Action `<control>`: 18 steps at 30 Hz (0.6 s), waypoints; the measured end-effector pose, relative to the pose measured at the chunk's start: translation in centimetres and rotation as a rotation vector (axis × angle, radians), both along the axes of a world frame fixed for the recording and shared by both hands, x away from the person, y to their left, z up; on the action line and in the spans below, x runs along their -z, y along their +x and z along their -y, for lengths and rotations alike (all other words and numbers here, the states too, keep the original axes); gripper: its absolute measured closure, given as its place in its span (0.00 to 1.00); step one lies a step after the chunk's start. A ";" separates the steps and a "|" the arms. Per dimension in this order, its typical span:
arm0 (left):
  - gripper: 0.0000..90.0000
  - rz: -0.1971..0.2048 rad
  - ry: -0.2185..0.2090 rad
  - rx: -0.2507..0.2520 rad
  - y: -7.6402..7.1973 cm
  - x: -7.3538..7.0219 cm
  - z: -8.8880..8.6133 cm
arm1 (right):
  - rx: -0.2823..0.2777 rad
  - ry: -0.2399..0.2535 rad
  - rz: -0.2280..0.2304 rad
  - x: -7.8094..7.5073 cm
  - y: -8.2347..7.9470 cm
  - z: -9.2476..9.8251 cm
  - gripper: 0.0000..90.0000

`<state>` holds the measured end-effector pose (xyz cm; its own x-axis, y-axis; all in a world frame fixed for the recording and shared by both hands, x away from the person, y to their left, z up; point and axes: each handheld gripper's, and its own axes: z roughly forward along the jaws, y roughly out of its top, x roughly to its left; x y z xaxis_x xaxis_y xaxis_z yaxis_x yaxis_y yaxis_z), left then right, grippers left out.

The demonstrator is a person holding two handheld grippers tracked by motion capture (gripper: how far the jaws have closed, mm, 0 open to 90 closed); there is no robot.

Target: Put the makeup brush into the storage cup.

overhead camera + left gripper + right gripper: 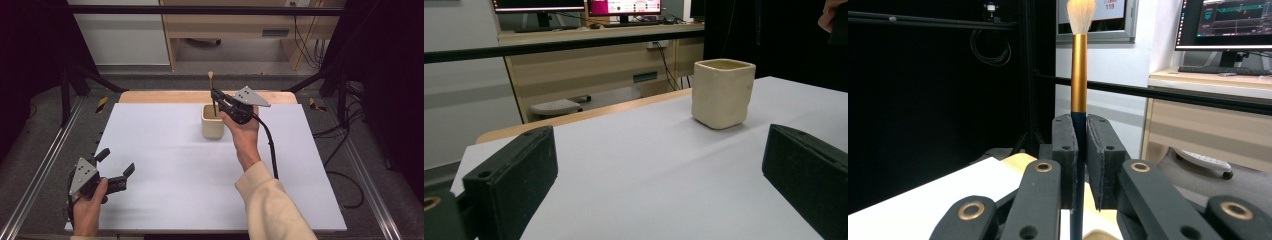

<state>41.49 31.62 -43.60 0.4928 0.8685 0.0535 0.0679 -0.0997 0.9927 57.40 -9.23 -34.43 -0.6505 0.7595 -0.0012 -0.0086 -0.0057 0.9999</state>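
Both claws are black, with flat rubbery pads and brass-ringed pivot screws on the linkages; the right claw carries a grey three-cornered plate (small holes in it) and a black cable; the left claw wears the same plate; the right sleeve is cream.

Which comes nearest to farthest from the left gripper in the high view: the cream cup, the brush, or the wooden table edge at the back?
1. cream cup, standing mid-table, ahead and to the right of the left gripper.
2. brush, upright above the cup's far side, clamped in the right gripper.
3. wooden table edge, along the far side behind the white sheet.
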 end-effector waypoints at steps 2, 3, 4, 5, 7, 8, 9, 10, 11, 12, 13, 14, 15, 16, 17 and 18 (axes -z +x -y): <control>0.01 0.001 0.000 0.000 0.0 0.0 0.0 | 0.000 0.006 0.004 0.0 0.0 0.0 0.92; 0.01 0.001 0.001 0.000 0.0 0.0 0.0 | -0.001 0.016 0.004 -0.1 0.0 -0.1 0.92; 0.01 0.001 0.001 0.000 0.0 0.0 0.0 | -0.001 0.016 0.004 -0.1 0.0 -0.1 0.92; 0.01 0.001 0.001 0.000 0.0 0.0 0.0 | 0.000 0.017 0.005 -0.1 0.0 0.0 0.92; 0.01 0.001 0.001 0.000 0.0 0.0 0.0 | 0.008 0.009 0.020 0.0 0.0 0.1 0.92; 0.01 0.001 0.001 -0.001 0.0 0.0 0.0 | 0.009 0.011 0.024 0.0 0.0 0.1 0.92; 0.01 0.000 0.002 0.000 0.0 0.0 0.0 | 0.011 0.016 0.015 0.1 -0.1 0.2 0.92; 0.01 0.000 0.003 0.000 0.0 0.0 0.0 | 0.011 0.016 0.015 0.1 -0.1 0.2 0.92; 0.01 0.000 0.003 0.001 0.0 0.0 0.0 | 0.011 0.020 0.013 0.1 -0.1 0.2 0.92; 0.01 0.000 0.004 0.001 0.0 0.0 0.1 | 0.011 0.015 0.009 0.1 0.0 0.3 0.92; 0.01 0.000 0.004 0.001 0.0 0.0 0.1 | 0.011 0.015 0.009 0.1 0.0 0.3 0.92; 0.01 0.001 0.003 0.001 0.0 0.0 0.1 | 0.009 0.019 0.009 0.2 0.0 0.3 0.92; 0.01 0.001 0.004 0.001 0.0 0.0 0.1 | 0.009 0.019 0.009 0.2 0.0 0.3 0.92; 0.01 0.001 0.004 0.001 0.0 0.0 0.0 | 0.010 0.022 0.011 0.2 0.1 0.3 0.92; 0.01 0.001 0.003 0.000 0.0 0.0 0.0 | 0.011 0.027 0.010 0.2 0.1 0.3 0.92; 0.01 0.000 0.004 0.000 0.0 0.0 0.0 | 0.013 0.033 0.003 0.3 0.2 0.3 0.92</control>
